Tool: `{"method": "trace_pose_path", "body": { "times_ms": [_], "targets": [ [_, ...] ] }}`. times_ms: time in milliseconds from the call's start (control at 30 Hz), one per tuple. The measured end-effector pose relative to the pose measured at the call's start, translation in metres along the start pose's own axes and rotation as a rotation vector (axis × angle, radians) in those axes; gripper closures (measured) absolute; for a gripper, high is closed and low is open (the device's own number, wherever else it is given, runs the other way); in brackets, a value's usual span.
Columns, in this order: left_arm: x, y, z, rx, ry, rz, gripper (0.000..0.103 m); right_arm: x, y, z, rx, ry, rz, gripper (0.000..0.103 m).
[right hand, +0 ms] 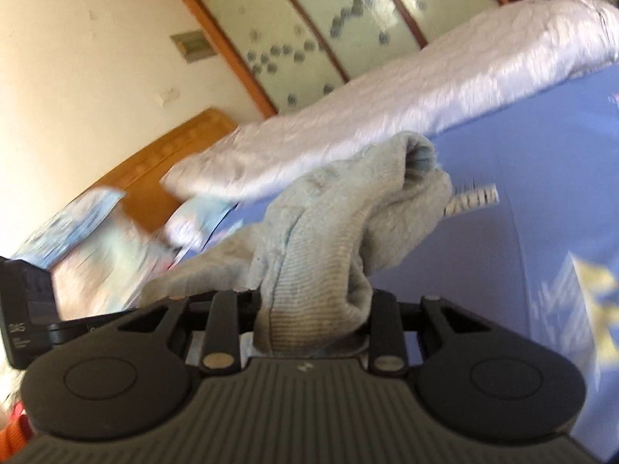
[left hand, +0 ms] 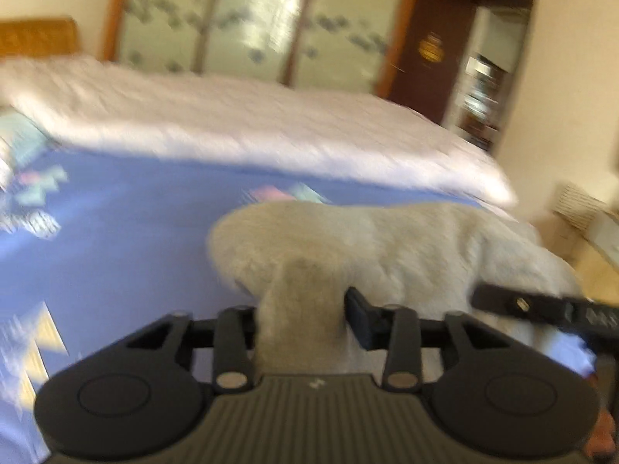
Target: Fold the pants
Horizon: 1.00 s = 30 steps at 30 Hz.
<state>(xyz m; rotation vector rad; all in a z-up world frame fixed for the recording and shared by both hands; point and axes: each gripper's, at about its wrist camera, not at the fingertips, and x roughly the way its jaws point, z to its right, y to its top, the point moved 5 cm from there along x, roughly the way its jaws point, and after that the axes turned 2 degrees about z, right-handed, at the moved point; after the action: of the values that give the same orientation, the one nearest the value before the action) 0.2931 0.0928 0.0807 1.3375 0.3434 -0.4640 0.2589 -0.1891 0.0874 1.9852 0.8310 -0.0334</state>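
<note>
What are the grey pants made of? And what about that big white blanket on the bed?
The grey pants look like soft knitted cotton or fleece: fine ribbed rows show where the cloth bunches, and the surface is matte and slightly fuzzy. The white blanket looks like a padded quilt with a smooth, faintly shiny cover, since light glints on its puckers. Blur leaves both uncertain.

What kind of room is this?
Most likely a bedroom: a bed with a blue sheet, a white quilt folded along it, and a wardrobe with patterned glass doors behind.

Grey knit pants [right hand: 317, 239] bunched, lifted above blue bedsheet [right hand: 522, 147].
</note>
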Motion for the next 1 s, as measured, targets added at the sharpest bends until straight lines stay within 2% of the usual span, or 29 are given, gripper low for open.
{"method": "trace_pose_path", "body": {
  "times_ms": [33,67,100,133,167,200,233,267,300,333,367,500,667,700,733,767,833,1000],
  "targets": [
    [0.017,0.005,-0.006,0.000,0.066,0.020,0.041,0.017,0.004,0.005,-0.008,-0.025,0.020,0.070],
    [0.035,0.010,-0.013,-0.009,0.140,0.031,0.035,0.030,0.004,0.013,-0.006,-0.057,0.034,0.070],
    [0.057,0.010,-0.020,-0.028,0.204,0.020,0.022,0.048,0.003,0.022,0.002,-0.104,0.041,0.069],
    [0.076,0.007,-0.026,-0.047,0.245,-0.016,0.021,0.065,-0.003,0.031,0.007,-0.168,0.038,0.067],
    [0.093,0.000,-0.032,-0.074,0.274,-0.070,0.022,0.085,-0.012,0.044,0.017,-0.256,0.016,0.059],
    [0.107,-0.011,-0.038,-0.111,0.285,-0.134,0.029,0.107,-0.023,0.053,0.031,-0.344,-0.028,0.054],
    [0.114,-0.021,-0.042,-0.140,0.285,-0.182,0.036,0.118,-0.035,0.071,0.062,-0.421,-0.087,0.044],
    [0.115,-0.031,-0.045,-0.165,0.270,-0.210,0.037,0.124,-0.044,0.085,0.102,-0.468,-0.118,0.041],
    [0.109,-0.040,-0.047,-0.180,0.246,-0.212,0.036,0.118,-0.047,0.093,0.142,-0.446,-0.085,0.040],
    [0.102,-0.047,-0.047,-0.174,0.238,-0.200,0.035,0.107,-0.047,0.099,0.184,-0.402,-0.049,0.033],
    [0.094,-0.053,-0.047,-0.157,0.248,-0.190,0.035,0.098,-0.045,0.103,0.210,-0.399,-0.039,0.027],
    [0.056,-0.069,-0.041,-0.132,0.252,-0.189,0.031,0.060,-0.043,0.093,0.197,-0.420,0.024,0.026],
    [-0.007,-0.091,-0.013,-0.103,0.242,-0.214,0.029,0.014,-0.065,0.063,0.177,-0.416,-0.011,0.024],
    [-0.021,-0.093,-0.007,-0.082,0.247,-0.217,0.026,0.006,-0.070,0.059,0.174,-0.415,-0.014,0.024],
    [-0.033,-0.097,-0.002,-0.067,0.255,-0.217,0.019,0.004,-0.075,0.054,0.165,-0.419,-0.012,0.022],
    [-0.047,-0.100,0.004,-0.057,0.263,-0.217,0.015,0.000,-0.079,0.046,0.156,-0.426,-0.002,0.016],
    [-0.075,-0.107,0.017,-0.023,0.265,-0.226,0.003,-0.010,-0.087,0.032,0.137,-0.432,0.016,0.014],
    [-0.131,-0.119,0.037,0.000,0.284,-0.237,0.000,-0.045,-0.106,-0.003,0.103,-0.462,0.016,0.006]
  ]
}}
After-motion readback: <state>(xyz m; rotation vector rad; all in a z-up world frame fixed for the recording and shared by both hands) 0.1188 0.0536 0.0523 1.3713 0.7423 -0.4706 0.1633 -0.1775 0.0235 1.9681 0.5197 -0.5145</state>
